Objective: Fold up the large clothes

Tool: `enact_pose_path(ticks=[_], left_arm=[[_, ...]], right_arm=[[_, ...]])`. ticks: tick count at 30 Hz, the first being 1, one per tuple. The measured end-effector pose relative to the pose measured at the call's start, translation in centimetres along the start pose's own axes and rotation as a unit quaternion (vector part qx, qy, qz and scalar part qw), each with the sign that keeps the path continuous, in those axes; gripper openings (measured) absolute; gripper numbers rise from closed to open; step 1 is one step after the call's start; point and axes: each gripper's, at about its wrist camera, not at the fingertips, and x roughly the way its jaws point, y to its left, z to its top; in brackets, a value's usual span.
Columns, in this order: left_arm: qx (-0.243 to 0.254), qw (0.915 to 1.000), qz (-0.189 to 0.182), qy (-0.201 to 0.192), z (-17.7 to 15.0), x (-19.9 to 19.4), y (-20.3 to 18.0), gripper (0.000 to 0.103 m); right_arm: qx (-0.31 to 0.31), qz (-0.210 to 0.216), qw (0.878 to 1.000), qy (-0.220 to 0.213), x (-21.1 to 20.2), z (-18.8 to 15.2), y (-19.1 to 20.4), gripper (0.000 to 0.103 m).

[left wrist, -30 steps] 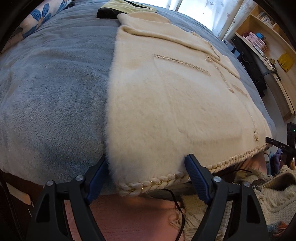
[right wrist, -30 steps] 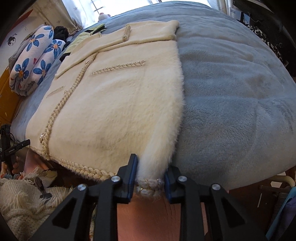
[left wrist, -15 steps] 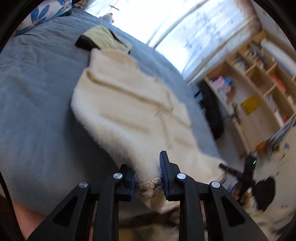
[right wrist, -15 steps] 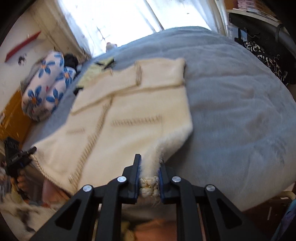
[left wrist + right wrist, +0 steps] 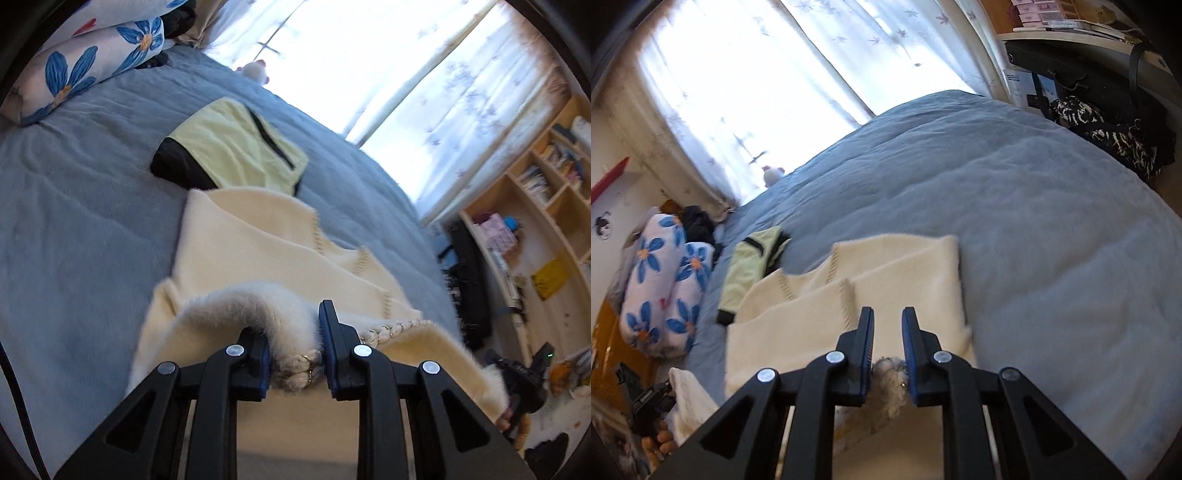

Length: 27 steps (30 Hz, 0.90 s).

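Both grippers' fingers clamped on cream jacket (image 5: 258,258) hem; bookshelf (image 5: 535,221) only in left view.

From my end I see a grey-blue bedspread (image 5: 1015,206) filling most of both views — a folded yellow-and-black garment (image 5: 236,147) lies flat on it. Blue-flowered pillows (image 5: 661,288) sit at the bed's edge. Sheer curtains (image 5: 768,81) glow with daylight, a small plush toy (image 5: 772,174) below them — wooden shelves (image 5: 535,221) stand off to the side.
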Motion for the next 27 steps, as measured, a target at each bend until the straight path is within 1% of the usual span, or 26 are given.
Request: enact_pose_path(ticks=[1,2,3,4,5,6,7,8,9,11,13,15,17,18,20,22,25,27], left_arm=[[-0.005,0.9999,0.007,0.008,0.5,1.3,0.5,0.023],[-0.01,0.9994,0.02,0.025,1.4,3.6,1.0,0.024],[-0.017,0.9986,0.031,0.04,1.8,5.3,1.6,0.025],[-0.026,0.9978,0.035,0.051,2.1,6.4,2.0,0.027],[-0.038,0.9961,0.045,0.067,2.5,8.4,2.8,0.029],[-0.047,0.9944,0.051,0.08,2.8,9.6,3.3,0.03],[-0.056,0.9925,0.058,0.092,2.8,10.6,3.9,0.035],[-0.063,0.9914,0.058,0.099,2.7,11.2,4.4,0.04],[-0.072,0.9906,0.05,0.105,2.7,11.7,4.9,0.044],[-0.085,0.9893,0.021,0.116,2.7,12.3,5.8,0.069],[-0.085,0.9894,0.006,0.118,2.7,12.1,6.2,0.083],[-0.082,0.9891,-0.003,0.122,2.7,11.7,6.5,0.084],[-0.079,0.9875,-0.013,0.136,3.0,11.4,6.7,0.084],[-0.07,0.9881,-0.011,0.137,3.2,11.2,6.7,0.084],[-0.037,0.99,0.004,0.136,3.7,10.7,6.3,0.084],[0.012,0.9899,0.026,0.139,4.0,10.3,5.6,0.084],[0.068,0.9868,0.045,0.14,4.1,9.7,5.0,0.084],[0.112,0.9815,0.073,0.137,4.0,9.8,4.6,0.084]], right_arm=[[0.0,-0.011,1.0,0.002,1.3,0.5,-0.1,0.015],[-0.003,-0.027,1.0,0.01,3.3,1.2,-0.3,0.015],[-0.001,-0.039,0.999,0.018,4.7,1.7,-0.7,0.018],[0.004,-0.054,0.998,0.025,6.3,2.2,-1.2,0.019],[0.006,-0.061,0.998,0.035,7.8,2.5,-1.8,0.022],[0.011,-0.057,0.997,0.05,9.2,2.7,-2.5,0.03],[0.017,-0.051,0.997,0.062,10.1,2.5,-3.2,0.039],[0.02,-0.047,0.996,0.072,11.0,2.3,-3.7,0.042],[0.018,-0.045,0.996,0.08,11.8,2.1,-4.1,0.043],[0.006,-0.052,0.994,0.093,12.9,1.6,-4.5,0.043],[-0.006,-0.052,0.993,0.107,13.8,1.1,-5.0,0.043],[-0.011,-0.038,0.991,0.127,14.7,0.4,-5.7,0.043],[-0.014,-0.028,0.989,0.144,15.1,-0.2,-6.1,0.043],[-0.019,-0.022,0.989,0.148,15.2,-0.6,-6.3,0.043],[-0.031,-0.008,0.988,0.151,15.0,-1.1,-6.3,0.043],[-0.05,0.004,0.986,0.16,14.9,-1.6,-6.0,0.044],[-0.09,0.008,0.982,0.166,14.6,-2.5,-5.4,0.045],[-0.107,0.008,0.98,0.169,14.6,-2.8,-5.3,0.045]])
